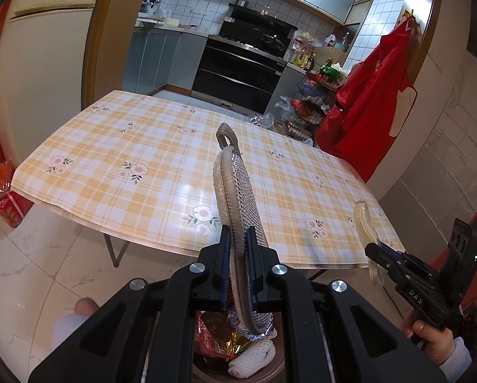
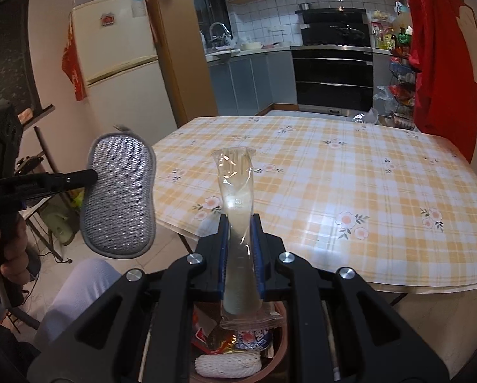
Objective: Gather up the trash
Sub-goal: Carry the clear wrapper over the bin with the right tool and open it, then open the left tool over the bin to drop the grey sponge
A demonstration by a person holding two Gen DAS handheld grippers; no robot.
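My left gripper (image 1: 238,233) is shut on a grey mesh scouring pad (image 1: 238,191) with a hanging loop, held edge-on above the near table edge. The right wrist view shows that pad (image 2: 119,198) flat-on, with the left gripper (image 2: 91,175) at its left edge. My right gripper (image 2: 240,220) is shut on a clear plastic packet (image 2: 237,185) that stands upright between the pads. In the left wrist view, the right gripper (image 1: 375,249) and its packet (image 1: 363,220) sit at the right. Below both grippers is a brown bin (image 2: 281,338) holding a red wrapper (image 1: 213,335) and white foam netting (image 2: 227,364).
A table with a yellow checked, flowered cloth (image 2: 334,175) stretches ahead. A red apron (image 1: 372,102) hangs at its right, beside a wire rack (image 1: 308,108) of goods. A fridge (image 2: 117,57) stands on the left and the kitchen stove (image 2: 334,73) beyond. A person's knee (image 2: 79,287) is near the bin.
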